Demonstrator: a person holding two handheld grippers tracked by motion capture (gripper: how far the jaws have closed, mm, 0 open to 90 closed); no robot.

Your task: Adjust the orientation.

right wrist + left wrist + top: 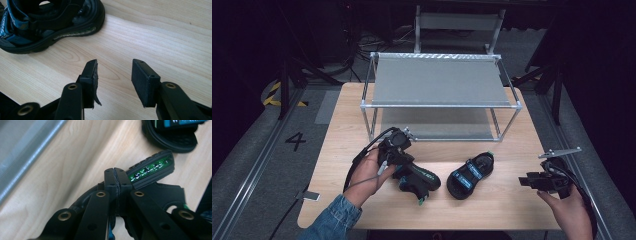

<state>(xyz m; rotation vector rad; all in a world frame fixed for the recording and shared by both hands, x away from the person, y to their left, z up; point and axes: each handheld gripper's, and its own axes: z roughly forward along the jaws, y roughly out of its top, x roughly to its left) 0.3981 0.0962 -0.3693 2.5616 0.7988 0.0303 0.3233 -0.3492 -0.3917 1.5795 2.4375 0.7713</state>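
The pale wooden worktop carries, at its twelve o'clock end, a two-tier rack of silver metal tubes with grey fabric shelves, both shelves bare, which suggests it is meant to receive the footwear lying in front of it. Toward six o'clock lie two black strapped sandals with blue and green trim. The left sandal sits at about seven o'clock of the worktop's centre, tilted with its green-patterned sole edge raised, probably because it is being lifted by a strap or rim. The left gripper bears on it from ten o'clock, and in the left gripper view its jaws are pressed together on part of that sandal, with no gap between the pads. The right sandal rests flat on its sole just beside the first, at about five o'clock of centre. The right gripper waits well apart at four o'clock, near the worktop's edge; in the right gripper view its jaws stand spread with nothing between them, pointing toward that sandal, seemingly ready to reach for it.
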